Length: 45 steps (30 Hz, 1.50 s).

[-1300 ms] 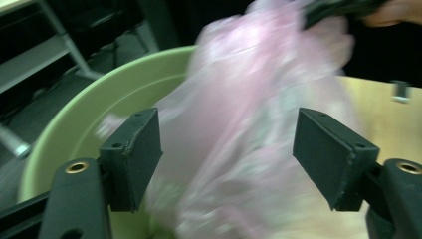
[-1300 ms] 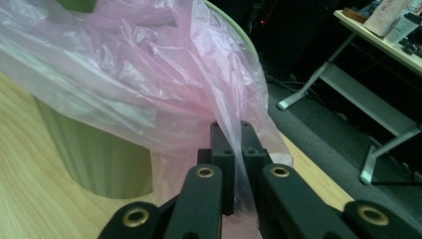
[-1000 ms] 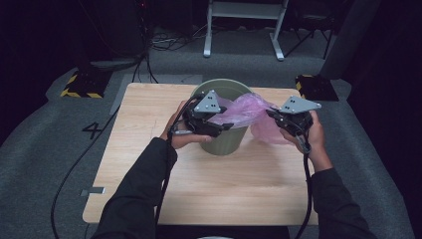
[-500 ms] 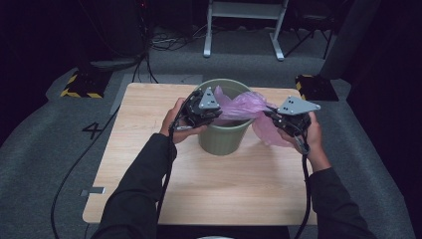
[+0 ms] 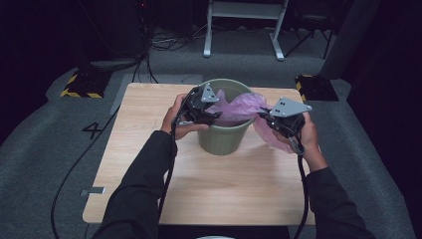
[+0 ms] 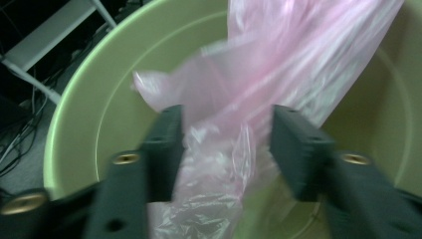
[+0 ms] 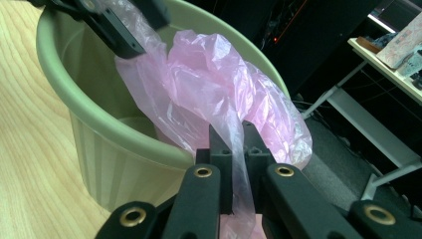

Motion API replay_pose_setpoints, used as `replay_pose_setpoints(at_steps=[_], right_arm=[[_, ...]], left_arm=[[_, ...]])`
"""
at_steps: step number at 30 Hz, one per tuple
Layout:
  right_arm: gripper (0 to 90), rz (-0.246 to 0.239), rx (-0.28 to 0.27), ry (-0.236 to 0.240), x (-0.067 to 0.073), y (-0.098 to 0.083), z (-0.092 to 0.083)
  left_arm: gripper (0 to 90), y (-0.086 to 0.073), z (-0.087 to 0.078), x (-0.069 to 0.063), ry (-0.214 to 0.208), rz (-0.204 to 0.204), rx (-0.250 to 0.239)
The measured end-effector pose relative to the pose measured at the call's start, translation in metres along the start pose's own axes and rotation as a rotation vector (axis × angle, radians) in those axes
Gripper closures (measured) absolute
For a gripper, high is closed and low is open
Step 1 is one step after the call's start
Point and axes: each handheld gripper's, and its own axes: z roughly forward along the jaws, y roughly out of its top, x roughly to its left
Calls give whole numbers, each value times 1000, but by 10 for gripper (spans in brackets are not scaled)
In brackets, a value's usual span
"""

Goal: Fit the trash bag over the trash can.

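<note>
One pink plastic bag [image 5: 244, 107], thin and see-through, and it's draped across the open mouth of one green bucket [image 5: 224, 139], part of it down inside, part spilling over the rim on the person's right and hanging along the outside wall. Its long run goes across the bucket from left to right in the high view, crumpled and twisted along the way. Two grippers on it, one in each hand. The left gripper [image 6: 226, 149] is over the bucket's left rim, pointing down into the mouth, and its jaws have just been opening: in the left gripper view they stand apart with a bunched fold of the bag between them, the film brushing the left jaw, the right jaw standing clear of it, so no pinch there. The right gripper [image 7: 234, 144] sits just outside the right rim, jaws squeezed nearly together on a thin strip of the film, and that strip runs up from them to the rest of the bag. The bucket stands upright near the far middle of one light wooden table [image 5: 149, 164]. Around it, grey carpet [image 5: 54, 134] with a "4" marked on it, black cables trailing, a yellow-and-black striped block [image 5: 79, 85] at far left, and a white metal frame [image 5: 244, 25] in the dark beyond.
</note>
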Motion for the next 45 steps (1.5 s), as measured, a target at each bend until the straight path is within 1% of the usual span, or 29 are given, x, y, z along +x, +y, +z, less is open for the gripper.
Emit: replay_pose_setpoints(at_steps=[1, 2, 3, 4, 5, 8, 10, 14, 15, 16, 17, 18, 19, 20, 21, 23, 25, 29, 31, 32, 33, 34, 35, 36, 37, 38, 41, 43, 45], right_arm=[[877, -5, 7, 1, 0, 1, 1], [873, -10, 14, 0, 1, 2, 2], [869, -12, 16, -2, 2, 2, 2], [862, -17, 18, -1, 3, 3, 3], [857, -20, 18, 0, 3, 4, 4], [845, -40, 18, -4, 6, 7, 4], [844, -51, 12, -1, 9, 9, 3], [846, -75, 4, 9, 13, 13, 2], [845, -78, 0, 16, 14, 14, 1], [845, -83, -3, 21, 15, 14, 1], [844, -84, -6, 22, 16, 15, 1], [842, -88, -9, 29, 16, 15, 0], [841, -91, -12, 32, 17, 15, 0], [841, -92, -14, 35, 17, 15, -1], [835, -91, -21, 39, 18, 15, -2], [824, -87, -36, 53, 18, 15, -4], [813, -93, -36, 59, 19, 15, -5], [719, -89, -38, 77, 20, 13, -8], [596, -79, -44, 75, 20, 12, -10], [520, -65, -45, 77, 19, 11, -11], [468, -57, -42, 79, 19, 11, -11], [421, -43, -38, 79, 18, 10, -13], [406, -34, -36, 83, 18, 9, -14], [366, -27, -33, 87, 17, 8, -16], [338, -21, -32, 84, 16, 7, -17], [319, -9, -33, 87, 15, 5, -20], [278, 1, -24, 91, 14, -1, -27], [278, 14, -21, 98, 13, -6, -31], [273, 28, -25, 98, 12, -12, -35]], left_arm=[[362, 2, -4, -1, -15, -13, -32], [335, 3, -7, -1, -26, -16, -51], [309, 6, -11, -3, -37, -12, -86], [303, 9, -13, -6, -43, -8, -102], [303, 13, -15, -10, -58, 9, -109], [292, 23, -14, -22, -66, 47, -110], [287, 29, -11, -29, -89, 69, -107], [292, 35, -2, -38, -106, 80, -89], [312, 36, 1, -40, -107, 81, -80], [356, 36, 2, -40, -109, 84, -75], [403, 37, 4, -42, -89, 95, -61], [478, 38, 6, -43, -66, 103, -46], [522, 38, 6, -43, -72, 107, -44], [602, 38, 7, -43, -71, 114, -43], [681, 38, 8, -44, -55, 122, -32], [780, 38, 9, -44, -52, 132, -27], [878, 37, 9, -44, -49, 129, -23], [897, 34, 10, -40, -36, 119, -9], [898, 31, 10, -37, -35, 114, -7], [898, 30, 10, -36, -32, 108, -9], [898, 28, 9, -34, -31, 97, -6], [898, 27, 9, -32, -31, 94, -7], [898, 24, 8, -30, -25, 91, -5], [898, 23, 7, -28, -22, 88, -3], [898, 21, 7, -26, -22, 70, -5], [899, 19, 7, -25, -24, 64, -1], [899, 14, 4, -19, -14, 52, 4], [899, 11, 2, -15, -14, 37, 2], [899, 8, 0, -12, -4, 32, 6]])
